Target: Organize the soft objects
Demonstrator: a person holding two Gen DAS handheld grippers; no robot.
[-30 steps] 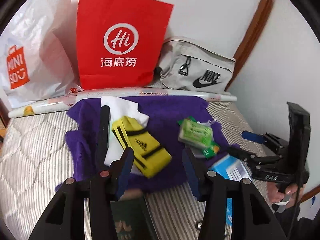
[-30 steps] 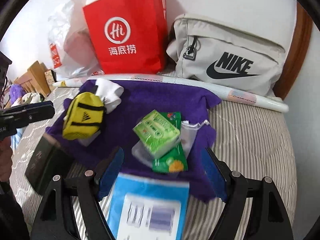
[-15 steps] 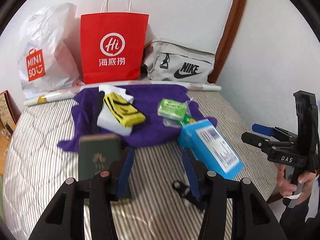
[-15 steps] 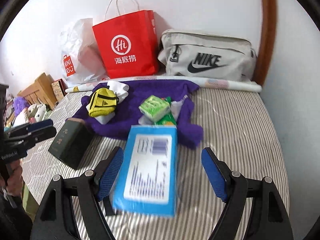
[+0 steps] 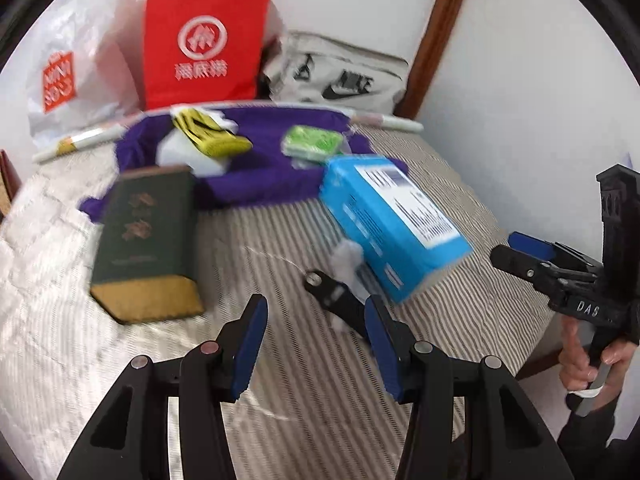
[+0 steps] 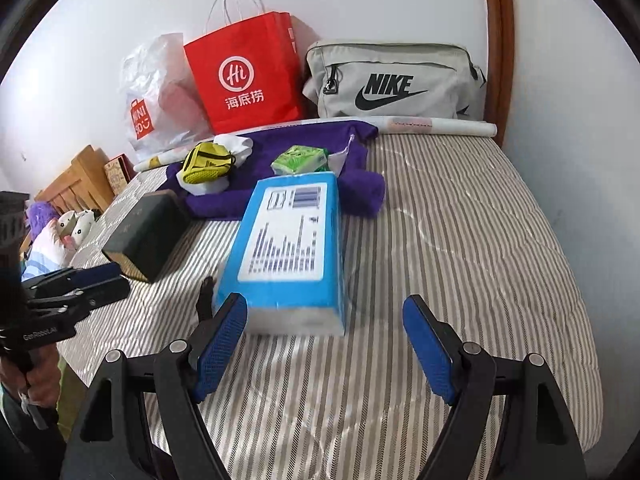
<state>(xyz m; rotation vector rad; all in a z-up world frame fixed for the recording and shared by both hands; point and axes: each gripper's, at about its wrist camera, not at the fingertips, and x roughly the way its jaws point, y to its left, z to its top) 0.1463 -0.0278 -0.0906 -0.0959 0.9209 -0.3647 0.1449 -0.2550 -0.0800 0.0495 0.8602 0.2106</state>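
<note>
Right wrist view: blue tissue pack [image 6: 290, 248] flat on the striped mattress [image 6: 460, 240], label side up, its white near end just beyond the right gripper [image 6: 324, 336]. Jaws spread wide, nothing between them, pack end sitting nearer the left pad than centred. Behind the pack, touching its far end: purple towel [image 6: 360, 188], carrying a green tissue packet [image 6: 300, 160] and, further left of the pack, a yellow pouch [image 6: 204, 164] on something white. Left of the pack, apart from it: dark green box [image 6: 148, 232]. Well behind the pack, against the wall: red paper bag [image 6: 244, 76], grey Nike bag [image 6: 396, 80].

Left wrist view, blurred: left gripper [image 5: 316, 340] part-way open and empty, hanging over bare mattress short of the pack [image 5: 394, 224]; a small black clip-like piece [image 5: 332, 292] beside the pack's near corner, identity unclear.

Judged handling: pack light, plastic-wrapped, compressible and likely slick, so prone to bulge or slide under a pinch on the broad faces. Best taken across the narrow width near the middle, pads on the two long side walls, squeezing until the filling firms up. Towel limp and likely to drag its load if pulled by an edge.
</note>
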